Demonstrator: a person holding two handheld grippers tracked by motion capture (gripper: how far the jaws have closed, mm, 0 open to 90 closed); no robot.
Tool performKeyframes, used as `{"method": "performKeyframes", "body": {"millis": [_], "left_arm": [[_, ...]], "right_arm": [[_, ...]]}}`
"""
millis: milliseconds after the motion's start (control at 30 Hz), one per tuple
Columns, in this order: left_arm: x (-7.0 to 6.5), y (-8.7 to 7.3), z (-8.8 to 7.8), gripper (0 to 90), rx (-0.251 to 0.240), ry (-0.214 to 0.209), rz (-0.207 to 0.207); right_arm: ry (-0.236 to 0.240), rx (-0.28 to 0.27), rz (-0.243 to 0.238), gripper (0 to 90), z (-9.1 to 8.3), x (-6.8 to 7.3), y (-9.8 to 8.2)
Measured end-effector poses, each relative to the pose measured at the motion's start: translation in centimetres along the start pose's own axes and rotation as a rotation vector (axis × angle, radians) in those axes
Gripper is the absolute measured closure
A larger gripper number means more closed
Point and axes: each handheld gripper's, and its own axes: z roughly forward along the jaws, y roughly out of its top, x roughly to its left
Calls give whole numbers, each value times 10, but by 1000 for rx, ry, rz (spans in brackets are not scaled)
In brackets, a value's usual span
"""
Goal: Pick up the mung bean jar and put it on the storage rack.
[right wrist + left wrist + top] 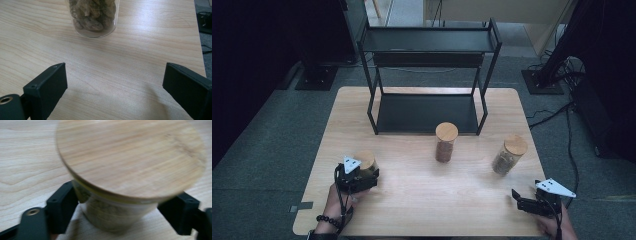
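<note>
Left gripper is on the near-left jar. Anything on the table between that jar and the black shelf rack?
Nothing visible. The left gripper is closed on the near-left jar; bare table lies between it and the black shelf rack. The middle jar stands off to the right.

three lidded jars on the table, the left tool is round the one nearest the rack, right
Not quite. The left tool is round the jar at the table's near left, farthest from the rack; the middle jar stands nearest it. The high view shows this; three lidded jars is correct.
</note>
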Motion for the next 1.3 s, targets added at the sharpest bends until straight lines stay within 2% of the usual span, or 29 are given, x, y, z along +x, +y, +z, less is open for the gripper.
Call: {"method": "performKeyframes", "body": {"millis": [400, 733, 1133, 1300], "left_arm": [[-1, 3, 2, 243, -1, 10, 13], [-9, 12, 8, 252, 11, 21, 50], [-21, 20, 18, 255, 11, 6, 60], [-23, 23, 22, 255, 6, -1, 45]], "right_arm": [[-3, 1, -2, 51, 0, 0, 0], [0, 1, -4, 51, 0, 0, 0], [4, 0, -2, 52, 0, 0, 0], [5, 0, 0, 52, 0, 0, 0]]}}
